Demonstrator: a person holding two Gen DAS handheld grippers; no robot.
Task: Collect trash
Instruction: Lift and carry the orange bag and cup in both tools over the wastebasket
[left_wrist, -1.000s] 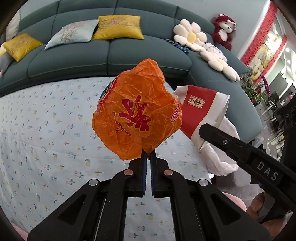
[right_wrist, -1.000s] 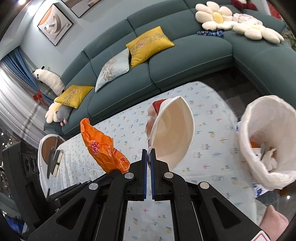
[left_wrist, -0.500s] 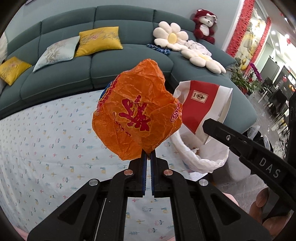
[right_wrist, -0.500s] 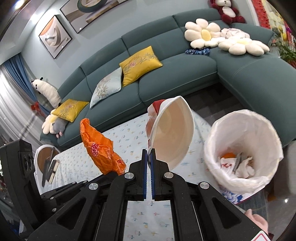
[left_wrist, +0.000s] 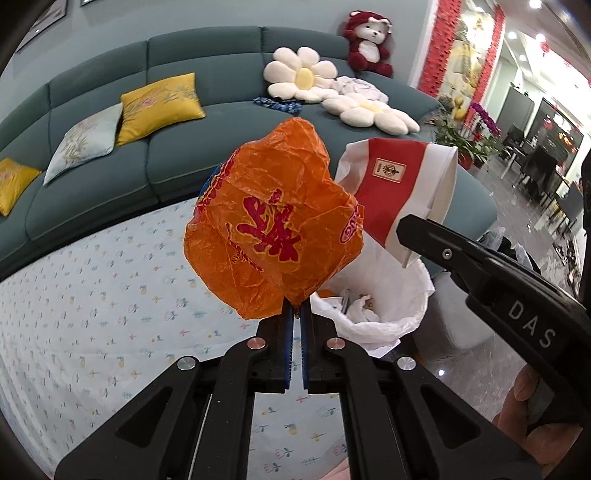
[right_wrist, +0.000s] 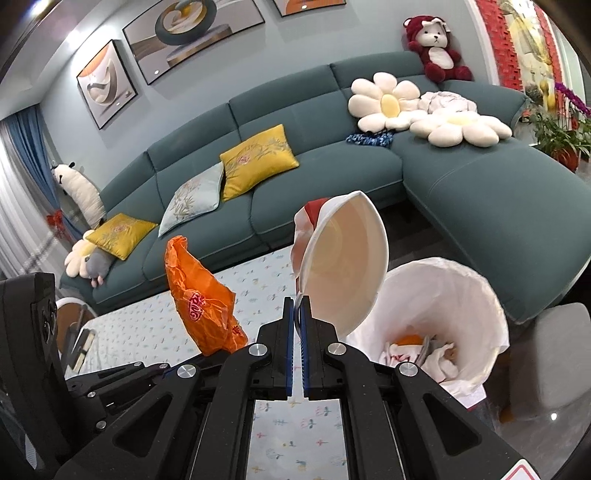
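Over the patterned tablecloth's (left_wrist: 92, 314) edge beside the white-lined trash bin (right_wrist: 476, 295), we have the left gripper (left_wrist: 297, 314) pinched tight on the crumpled orange plastic bag (left_wrist: 273, 236) and the right gripper (right_wrist: 297, 306) clamped on the rim of the red-and-white paper cup (right_wrist: 347, 262), both held in the air.

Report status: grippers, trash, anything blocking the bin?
Left gripper shut on orange wrapper. Right gripper shut on paper cup. Lined bin open, partly filled, nothing blocking.
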